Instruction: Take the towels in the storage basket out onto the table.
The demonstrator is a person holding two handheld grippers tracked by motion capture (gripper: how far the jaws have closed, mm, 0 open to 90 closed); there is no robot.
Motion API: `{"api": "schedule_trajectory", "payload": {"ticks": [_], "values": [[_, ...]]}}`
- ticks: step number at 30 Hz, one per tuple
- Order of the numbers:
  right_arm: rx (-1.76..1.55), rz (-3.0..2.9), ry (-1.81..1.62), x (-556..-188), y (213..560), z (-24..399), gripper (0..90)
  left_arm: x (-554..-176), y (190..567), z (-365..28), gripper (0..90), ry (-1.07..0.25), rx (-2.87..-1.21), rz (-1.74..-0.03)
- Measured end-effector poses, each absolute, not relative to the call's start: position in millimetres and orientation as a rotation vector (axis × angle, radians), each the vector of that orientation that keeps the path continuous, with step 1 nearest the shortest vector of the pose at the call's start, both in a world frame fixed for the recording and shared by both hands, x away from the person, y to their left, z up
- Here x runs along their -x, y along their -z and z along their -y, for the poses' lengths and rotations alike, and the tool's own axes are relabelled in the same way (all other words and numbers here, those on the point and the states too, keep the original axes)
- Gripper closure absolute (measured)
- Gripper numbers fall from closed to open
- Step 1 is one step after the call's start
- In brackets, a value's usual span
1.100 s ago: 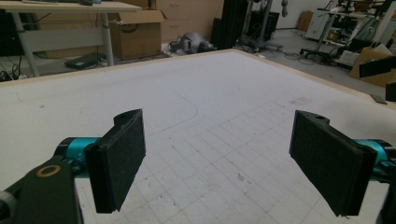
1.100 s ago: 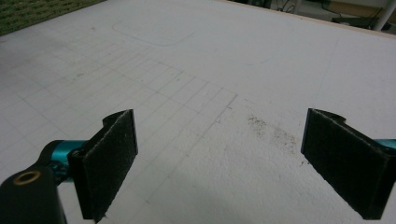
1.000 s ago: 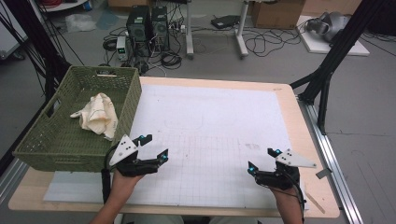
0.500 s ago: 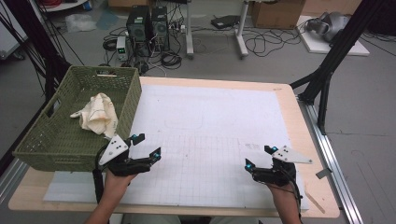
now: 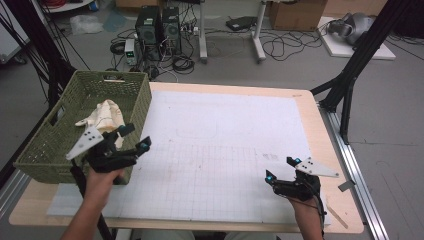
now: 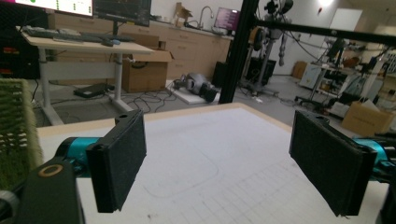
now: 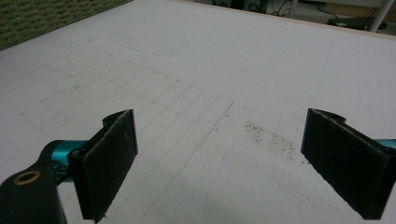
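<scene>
High view showed the left gripper (image 5: 134, 137) released at the green basket's (image 5: 60, 145) near corner, the right gripper (image 5: 281, 168) released well apart from it, cream cloth (image 5: 102, 116) inside

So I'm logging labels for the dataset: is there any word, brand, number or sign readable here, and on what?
None can be read.
Monitors in the left gripper view: lit content, too blurred to read.
White mat on the table: a drawn grid and outline, no text.
Green basket, cloth and computer towers: no legible label.
</scene>
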State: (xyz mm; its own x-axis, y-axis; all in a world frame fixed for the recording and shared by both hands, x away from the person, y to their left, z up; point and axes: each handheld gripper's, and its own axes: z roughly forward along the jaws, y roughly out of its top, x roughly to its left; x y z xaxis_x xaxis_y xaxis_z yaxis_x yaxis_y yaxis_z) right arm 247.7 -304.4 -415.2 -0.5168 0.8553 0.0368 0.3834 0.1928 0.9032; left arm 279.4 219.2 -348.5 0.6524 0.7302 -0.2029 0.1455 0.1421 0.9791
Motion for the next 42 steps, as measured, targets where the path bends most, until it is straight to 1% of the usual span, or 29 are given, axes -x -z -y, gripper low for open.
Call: {"api": "schedule_trajectory", "payload": {"ticks": [1, 3, 6, 12, 13, 14, 15, 18, 22, 24, 27, 30, 32, 36, 42], "values": [[-1.163, -1.984, -1.297, -247, 415, 305, 10.0, -279, 348, -219, 18.1, -0.494, -1.393, -0.800], [-1.167, -1.985, -1.297, -247, 415, 306, 10.0, -288, 339, -231, 18.1, -0.422, -1.404, -0.845], [-1.169, -1.984, -1.292, -247, 415, 306, 10.0, -290, 332, -240, 18.3, -0.480, -1.415, -0.845], [-1.173, -1.986, -1.286, -246, 416, 306, 10.0, -301, 321, -258, 18.2, -0.533, -1.424, -0.868], [-1.171, -1.987, -1.285, -246, 416, 306, 10.0, -307, 316, -267, 18.2, -0.560, -1.418, -0.890], [-1.169, -1.986, -1.284, -246, 416, 306, 10.0, -307, 316, -267, 18.2, -0.560, -1.418, -0.890], [-1.172, -1.985, -1.282, -245, 415, 306, 10.0, -315, 313, -276, 18.2, -0.592, -1.414, -0.916], [-1.175, -1.981, -1.278, -244, 415, 307, 10.0, -325, 310, -286, 18.2, -0.663, -1.417, -0.947], [-1.185, -1.974, -1.276, -244, 416, 309, 10.0, -339, 312, -296, 17.5, -0.680, -1.439, -0.991], [-1.184, -1.973, -1.276, -245, 416, 309, 10.0, -352, 319, -307, 17.6, -0.671, -1.459, -1.088], [-1.175, -1.981, -1.272, -245, 415, 308, 10.0, -363, 329, -315, 18.6, -0.694, -1.468, -1.161], [-1.174, -1.993, -1.263, -246, 416, 306, 10.0, -374, 342, -322, 18.0, -0.717, -1.528, -1.250], [-1.169, -1.996, -1.262, -245, 416, 306, 10.0, -380, 351, -327, 17.9, -0.703, -1.558, -1.307], [-1.174, -1.994, -1.263, -246, 417, 307, 10.0, -393, 367, -332, 18.2, -0.716, -1.637, -1.444], [-1.176, -1.998, -1.259, -246, 417, 307, 10.0, -404, 381, -337, 18.7, -0.780, -1.679, -1.624]]}}
